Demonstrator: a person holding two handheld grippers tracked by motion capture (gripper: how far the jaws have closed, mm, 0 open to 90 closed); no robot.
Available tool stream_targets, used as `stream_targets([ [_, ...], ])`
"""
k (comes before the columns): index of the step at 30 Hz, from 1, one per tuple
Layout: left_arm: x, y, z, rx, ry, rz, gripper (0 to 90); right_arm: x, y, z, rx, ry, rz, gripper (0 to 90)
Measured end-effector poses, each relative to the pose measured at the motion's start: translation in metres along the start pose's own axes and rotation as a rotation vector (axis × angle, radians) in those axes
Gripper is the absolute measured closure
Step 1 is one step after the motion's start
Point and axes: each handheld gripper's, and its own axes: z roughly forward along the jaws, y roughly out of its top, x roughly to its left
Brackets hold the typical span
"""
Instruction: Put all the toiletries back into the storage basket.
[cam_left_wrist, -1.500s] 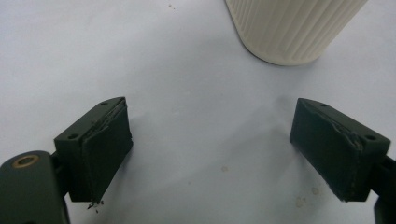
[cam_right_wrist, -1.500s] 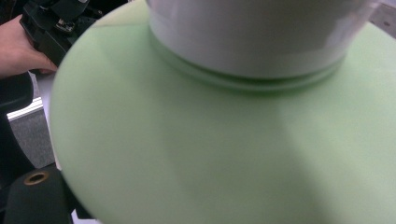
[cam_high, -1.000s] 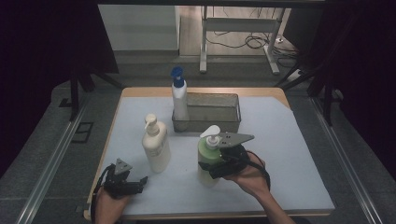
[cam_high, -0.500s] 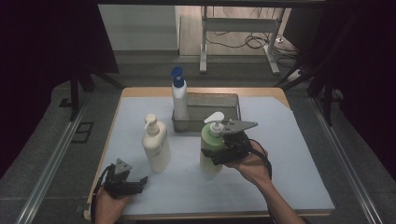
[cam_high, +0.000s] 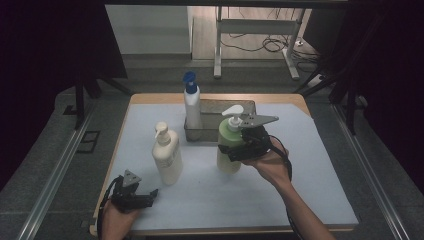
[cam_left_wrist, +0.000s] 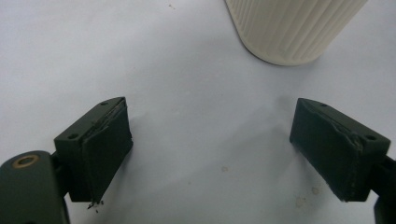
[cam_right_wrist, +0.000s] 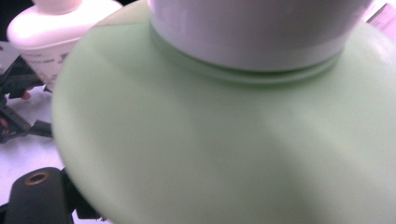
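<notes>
Mat (cam_high: 310, 190) covers the table nearly to its wooden edges, with open room at five o'clock. The right gripper (cam_high: 239, 145) is clamped on the green pump bottle (cam_high: 229, 150) at the mat's centre, just in front of the grey bin (cam_high: 220, 107). A blue-capped bottle (cam_high: 191, 105) stands at the bin's left end, at twelve o'clock. The cream bottle (cam_high: 166, 155) stands at nine o'clock. The left gripper (cam_high: 145, 196) rests at seven, near the front edge, its jaws spread wide on nothing.
</notes>
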Motion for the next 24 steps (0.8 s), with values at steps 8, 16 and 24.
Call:
stream_targets([
  [8,0.000,0.000,0.000,0.000,0.000,0.000,12.2,-0.011,0.014,-0.004,-0.010,-0.022,0.017,11.8],
  [16,0.000,0.000,0.000,0.000,0.000,0.000,12.2,-0.020,0.026,-0.001,-0.009,-0.055,0.022,11.8],
  [24,0.000,0.000,0.000,-0.001,0.000,-0.001,12.2,-0.027,0.039,0.002,-0.023,-0.069,0.034,11.8],
])
